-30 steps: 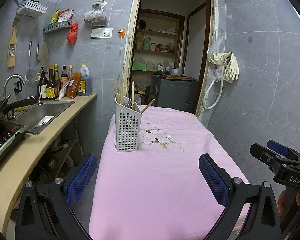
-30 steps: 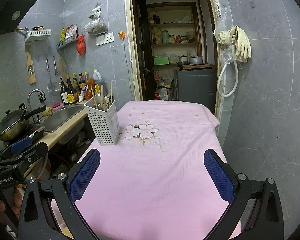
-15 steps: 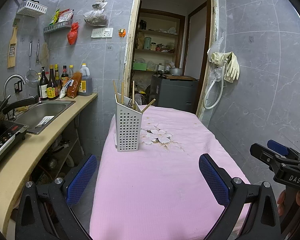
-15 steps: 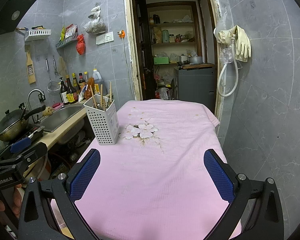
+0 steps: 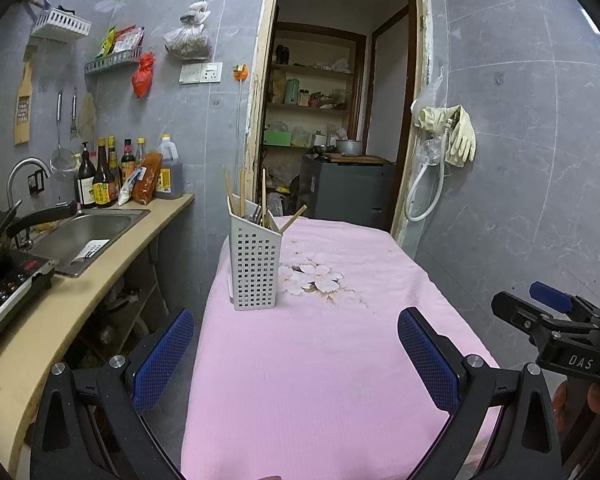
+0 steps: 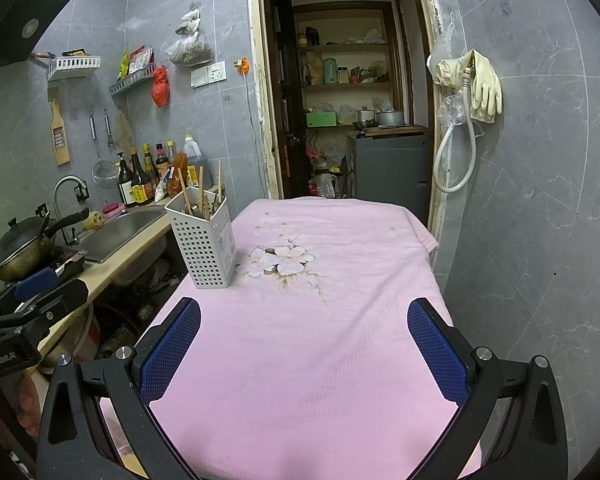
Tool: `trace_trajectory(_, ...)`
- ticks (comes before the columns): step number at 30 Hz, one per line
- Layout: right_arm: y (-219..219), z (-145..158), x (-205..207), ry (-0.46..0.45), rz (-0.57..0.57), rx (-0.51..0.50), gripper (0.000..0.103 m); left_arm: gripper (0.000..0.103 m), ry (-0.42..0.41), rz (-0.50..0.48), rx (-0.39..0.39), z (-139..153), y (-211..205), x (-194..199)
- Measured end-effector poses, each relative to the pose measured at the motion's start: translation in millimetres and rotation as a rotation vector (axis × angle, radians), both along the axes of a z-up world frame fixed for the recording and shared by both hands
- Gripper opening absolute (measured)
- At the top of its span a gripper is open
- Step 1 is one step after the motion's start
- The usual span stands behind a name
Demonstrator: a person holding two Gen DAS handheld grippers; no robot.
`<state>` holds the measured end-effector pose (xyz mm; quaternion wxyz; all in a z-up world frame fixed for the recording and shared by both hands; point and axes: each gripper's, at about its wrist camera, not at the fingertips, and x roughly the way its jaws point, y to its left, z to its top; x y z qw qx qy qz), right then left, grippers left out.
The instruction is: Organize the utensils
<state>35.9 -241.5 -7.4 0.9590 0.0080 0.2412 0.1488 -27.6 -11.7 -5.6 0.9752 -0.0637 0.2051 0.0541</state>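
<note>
A white perforated utensil holder (image 5: 255,265) stands upright on the pink tablecloth (image 5: 320,360) near its left edge, with several wooden chopsticks (image 5: 242,194) and some metal utensils standing in it. It also shows in the right wrist view (image 6: 205,240). My left gripper (image 5: 296,354) is open and empty, held above the near end of the table, well short of the holder. My right gripper (image 6: 305,346) is open and empty, also above the near end. Each gripper appears at the edge of the other's view, the right one (image 5: 552,320) and the left one (image 6: 40,292).
A counter (image 5: 80,300) with a steel sink (image 5: 88,236), a stove and a wok (image 6: 24,248) runs along the left. Sauce bottles (image 5: 108,178) stand at its far end. A doorway (image 5: 332,120) opens behind the table. A tiled wall with hung gloves (image 5: 458,136) is on the right.
Both grippers stay open and nearly still. The views shift only slightly; the holder and utensils have not moved.
</note>
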Motion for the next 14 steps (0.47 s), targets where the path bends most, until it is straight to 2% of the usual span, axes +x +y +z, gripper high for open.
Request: trace_trajectory(14,0.0,-8.6,3.1,0.020,0.000,-0.006,0.102,0.103,0.026,0.038,0.003,-3.7,-0.2,6.1)
